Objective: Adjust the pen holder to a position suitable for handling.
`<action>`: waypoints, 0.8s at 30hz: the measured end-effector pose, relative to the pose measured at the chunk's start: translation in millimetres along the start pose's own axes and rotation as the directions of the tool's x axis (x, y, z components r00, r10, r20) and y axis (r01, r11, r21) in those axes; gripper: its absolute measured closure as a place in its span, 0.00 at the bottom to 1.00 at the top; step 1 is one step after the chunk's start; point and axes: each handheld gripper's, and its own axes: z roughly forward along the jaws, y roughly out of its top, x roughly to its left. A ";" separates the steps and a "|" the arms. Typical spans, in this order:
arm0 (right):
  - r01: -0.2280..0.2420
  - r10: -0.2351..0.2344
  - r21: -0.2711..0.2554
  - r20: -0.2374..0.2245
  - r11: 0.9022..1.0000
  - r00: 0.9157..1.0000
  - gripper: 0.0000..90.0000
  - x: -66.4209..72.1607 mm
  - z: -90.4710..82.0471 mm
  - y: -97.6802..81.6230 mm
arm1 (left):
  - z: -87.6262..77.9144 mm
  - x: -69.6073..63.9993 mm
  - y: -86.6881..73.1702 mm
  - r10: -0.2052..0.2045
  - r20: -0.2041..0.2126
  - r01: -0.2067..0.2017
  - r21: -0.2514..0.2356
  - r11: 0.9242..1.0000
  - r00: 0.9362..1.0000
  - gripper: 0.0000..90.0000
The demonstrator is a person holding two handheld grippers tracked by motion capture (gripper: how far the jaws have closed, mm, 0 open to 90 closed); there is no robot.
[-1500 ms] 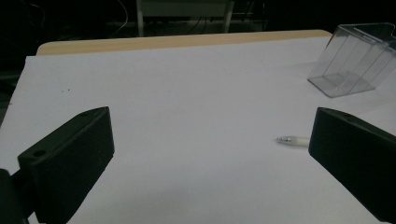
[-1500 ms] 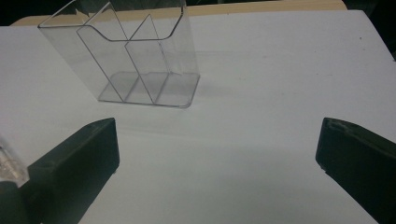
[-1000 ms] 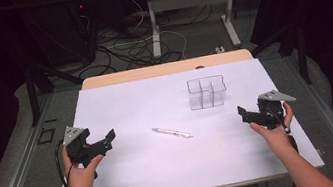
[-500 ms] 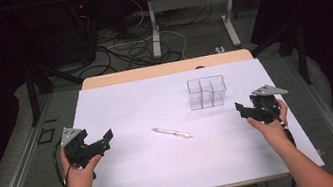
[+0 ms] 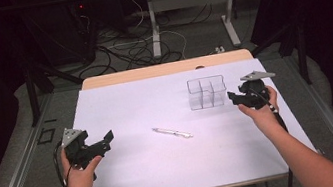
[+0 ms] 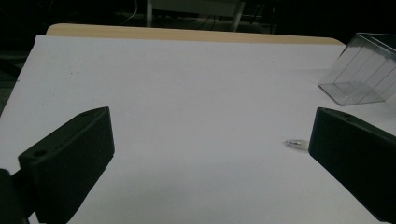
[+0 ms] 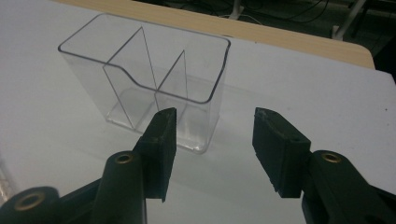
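Your right gripper [image 5: 234,97] sits just beside right wall of clear plastic divided organiser box [image 5: 207,92], not touching. Its jaws have just been closing, now half apart, nothing between them; box corner stands just ahead in right gripper view [image 7: 149,79]. Box upright on white table cover [image 5: 165,164], far right part. Your left gripper [image 5: 106,138] hovers at near left, jaws wide apart, empty. Silver pen [image 5: 172,132] lies flat mid-table, well apart from both grippers; its tip peeks past jaw in left gripper view [image 6: 295,143].
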 end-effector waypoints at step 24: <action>-0.042 0.039 0.044 0.060 0.998 0.997 0.75 -9.1 27.4 44.0 | 2.8 -1.5 -1.2 0.015 0.006 -0.015 0.012 1.000 1.000 0.00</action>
